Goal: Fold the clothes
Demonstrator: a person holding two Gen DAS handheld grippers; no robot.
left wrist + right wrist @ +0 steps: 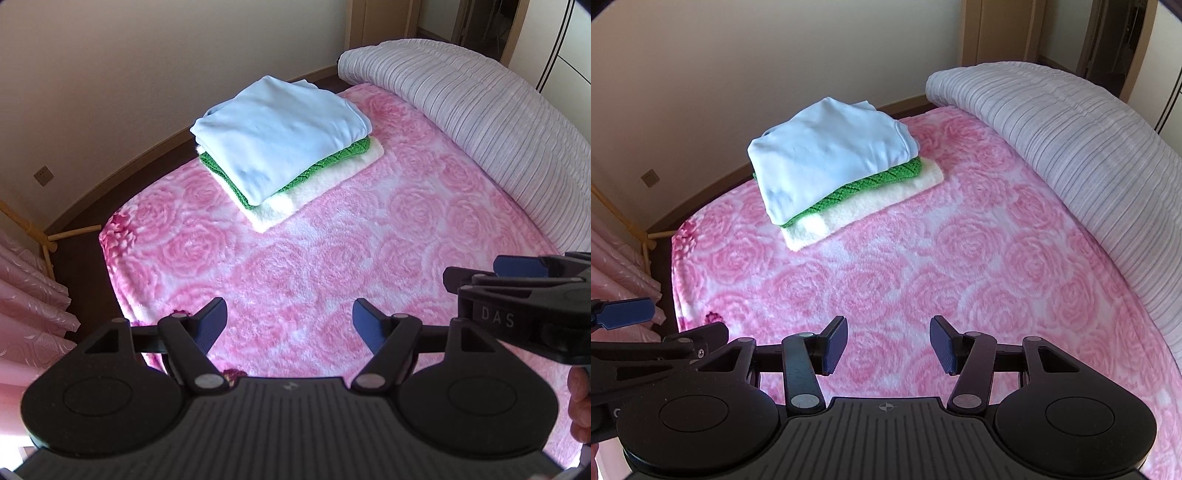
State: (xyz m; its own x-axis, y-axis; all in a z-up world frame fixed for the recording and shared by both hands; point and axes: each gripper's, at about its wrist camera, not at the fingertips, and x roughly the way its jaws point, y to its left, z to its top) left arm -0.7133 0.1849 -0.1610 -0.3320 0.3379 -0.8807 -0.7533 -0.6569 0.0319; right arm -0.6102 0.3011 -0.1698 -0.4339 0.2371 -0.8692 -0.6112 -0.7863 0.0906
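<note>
A folded stack lies at the far left of the pink rose blanket (314,258) (923,266). On top is a light blue garment (280,133) (827,155), under it a green knit (291,181) (871,184), at the bottom a cream fleece piece (295,199) (857,214). My left gripper (290,325) hovers open over bare blanket, well short of the stack, nothing between its fingers. My right gripper (888,343) is open too, over the blanket and empty. Each gripper shows at the edge of the other's view: the right gripper (517,277), the left gripper (628,314).
A rolled grey striped quilt (480,129) (1071,147) runs along the bed's right side. Pink curtains (29,295) (617,269) and a wooden rack (48,236) stand at the left, past the bed's edge. A white wall with a socket (43,175) lies behind the stack.
</note>
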